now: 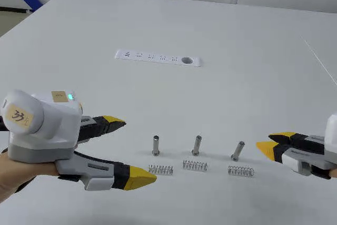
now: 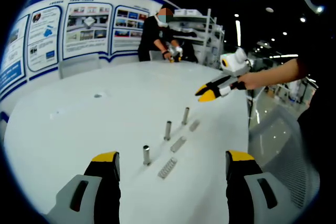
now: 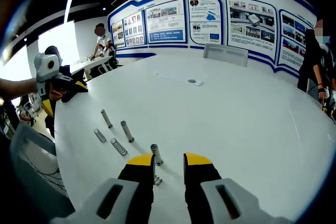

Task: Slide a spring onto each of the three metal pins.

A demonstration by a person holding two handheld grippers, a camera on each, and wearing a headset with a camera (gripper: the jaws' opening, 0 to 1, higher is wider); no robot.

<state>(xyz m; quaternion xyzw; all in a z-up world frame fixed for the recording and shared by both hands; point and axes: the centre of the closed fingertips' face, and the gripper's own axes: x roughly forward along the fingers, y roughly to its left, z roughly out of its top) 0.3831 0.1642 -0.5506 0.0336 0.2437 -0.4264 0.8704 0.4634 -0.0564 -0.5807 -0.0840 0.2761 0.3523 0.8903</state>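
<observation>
The left gripper hovered near-left, fingers spread wide, empty. Three springs lay flat on the desk, one just near of each standing pin; none was on yet. The right gripper, fingers narrow and empty, pointed at the right pin. Judgement: pinch one mid-coil, bore in line with its pin.

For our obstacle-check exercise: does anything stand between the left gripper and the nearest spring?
Nothing visible does. The open left gripper faces the leftmost spring across bare table; the leftmost pin stands behind that spring, off the path.
</observation>
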